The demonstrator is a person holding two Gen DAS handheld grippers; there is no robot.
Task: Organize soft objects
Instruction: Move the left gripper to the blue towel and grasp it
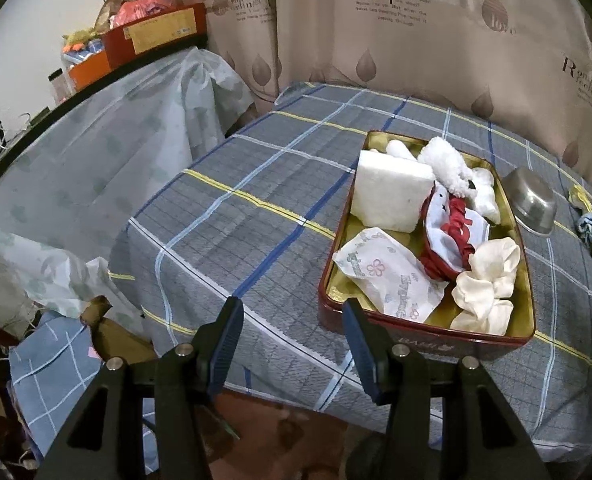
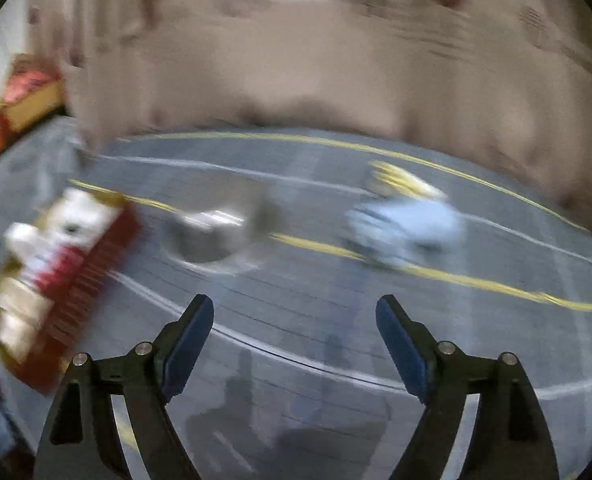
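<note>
A red tin (image 1: 424, 338) with a gold inside sits on the plaid cloth, right of centre in the left wrist view. In it lie a white foam block (image 1: 388, 192), a white plush toy (image 1: 452, 164), a red-and-white cloth (image 1: 452, 236), a cream scrunchie (image 1: 488, 280) and a printed tissue pack (image 1: 392, 276). My left gripper (image 1: 292, 320) hangs open and empty at the tin's near left corner. The right wrist view is blurred: my right gripper (image 2: 296, 316) stands open with nothing between its fingers, the tin (image 2: 72, 280) at the left, and a pale blue soft thing (image 2: 404, 228) with a yellow one (image 2: 404, 180) ahead on the cloth.
A steel bowl (image 1: 530, 202) stands just right of the tin, also seen as a steel bowl (image 2: 216, 228) in the right wrist view. A blue rolled item (image 1: 590, 230) lies at the far right. A curtain (image 1: 376, 40) backs the table; a covered shelf (image 1: 96, 152) with boxes stands left.
</note>
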